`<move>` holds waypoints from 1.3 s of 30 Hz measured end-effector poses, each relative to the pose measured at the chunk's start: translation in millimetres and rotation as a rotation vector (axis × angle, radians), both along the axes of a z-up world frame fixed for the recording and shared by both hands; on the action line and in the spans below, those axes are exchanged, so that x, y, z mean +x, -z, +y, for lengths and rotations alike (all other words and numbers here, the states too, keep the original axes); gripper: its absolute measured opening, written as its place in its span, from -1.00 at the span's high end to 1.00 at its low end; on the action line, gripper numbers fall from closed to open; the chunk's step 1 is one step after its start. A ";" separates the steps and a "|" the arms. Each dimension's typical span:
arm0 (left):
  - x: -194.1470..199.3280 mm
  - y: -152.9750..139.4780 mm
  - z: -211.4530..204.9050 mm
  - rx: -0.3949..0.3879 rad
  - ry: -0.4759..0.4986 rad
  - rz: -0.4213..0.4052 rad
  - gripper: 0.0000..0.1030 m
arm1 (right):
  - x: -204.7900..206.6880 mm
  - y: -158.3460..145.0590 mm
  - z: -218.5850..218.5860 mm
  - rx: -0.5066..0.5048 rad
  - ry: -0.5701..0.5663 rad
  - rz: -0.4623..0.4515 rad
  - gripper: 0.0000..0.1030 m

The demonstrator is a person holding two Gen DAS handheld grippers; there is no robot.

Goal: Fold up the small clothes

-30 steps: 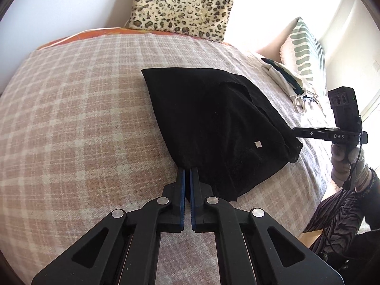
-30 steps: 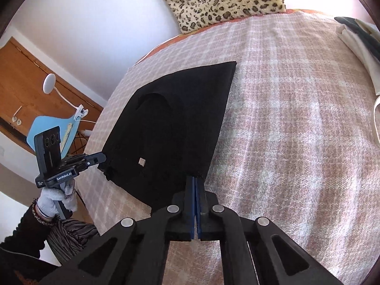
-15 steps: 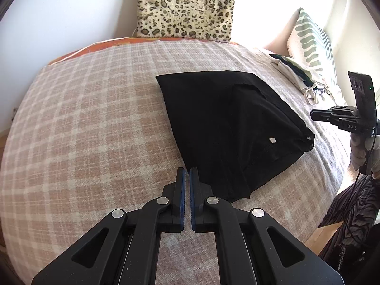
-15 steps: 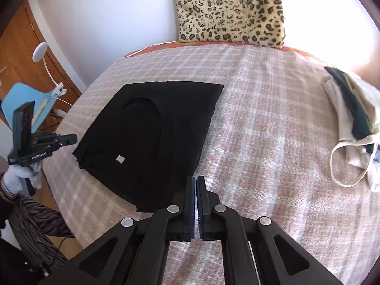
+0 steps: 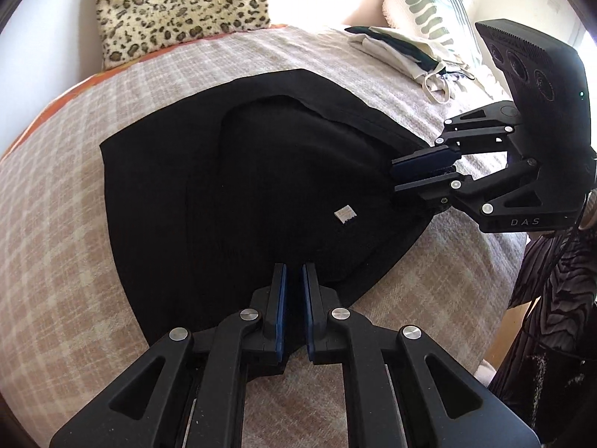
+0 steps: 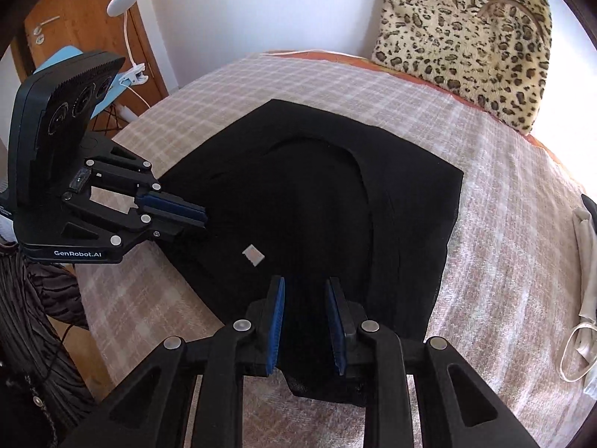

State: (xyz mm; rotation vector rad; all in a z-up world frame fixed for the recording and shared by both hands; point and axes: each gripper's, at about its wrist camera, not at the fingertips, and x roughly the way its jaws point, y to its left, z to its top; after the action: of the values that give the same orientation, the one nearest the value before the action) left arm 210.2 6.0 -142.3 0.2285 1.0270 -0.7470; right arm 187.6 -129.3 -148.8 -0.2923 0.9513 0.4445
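1. Black garment: the task's item, lying flat and partly folded on the checked bedspread, near the bed's near edge; a small white label shows on its upper layer.
2. Left gripper: jaws only narrowly apart, poised over the near hem. No cloth can be seen pinched between the pads; whether they touch the fabric cannot be told.
3. Right gripper: jaws have just been opening and stand moderately apart. Black fabric lies beneath and between them, but the pads do not press on it.
4. Hazard, judged: with so small a gap the left gripper may slide over the hem and catch nothing, or take only the top layer, so that the layers separate when lifted.
5. Hazard, judged: unequal bites by the two grippers would skew the next fold; a drag toward the near edge could pull the garment off the bed.
6. Surroundings: a leopard-print cushion at the far side against the wall; a pile of light clothes and a striped pillow far right, well apart from the garment.
7. Obstruction: nothing lies on the garment; each gripper reaches in from its own side, the two close together over the near hem.
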 end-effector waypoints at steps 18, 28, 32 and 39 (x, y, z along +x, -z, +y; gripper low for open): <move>-25.1 -43.8 38.7 -0.032 -0.206 -0.189 -0.16 | -11.8 -48.2 -33.9 0.182 0.056 -0.162 0.01; -3.2 -42.1 65.4 -0.100 -0.359 -0.097 -0.17 | 37.9 -55.7 -48.7 0.279 0.159 -0.130 -0.19; -0.1 -36.0 75.5 -0.141 -0.404 -0.027 -0.22 | 53.2 -48.5 -59.8 0.338 0.198 -0.082 -0.36; -0.4 -34.2 80.5 -0.139 -0.429 -0.012 -0.22 | 72.9 -40.2 -81.0 0.405 0.276 -0.040 -0.40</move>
State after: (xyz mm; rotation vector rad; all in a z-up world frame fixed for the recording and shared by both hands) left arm 209.8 86.5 -108.1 -0.1066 0.9649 -0.4232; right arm 260.5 -210.3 -108.6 0.1952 0.8266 0.3649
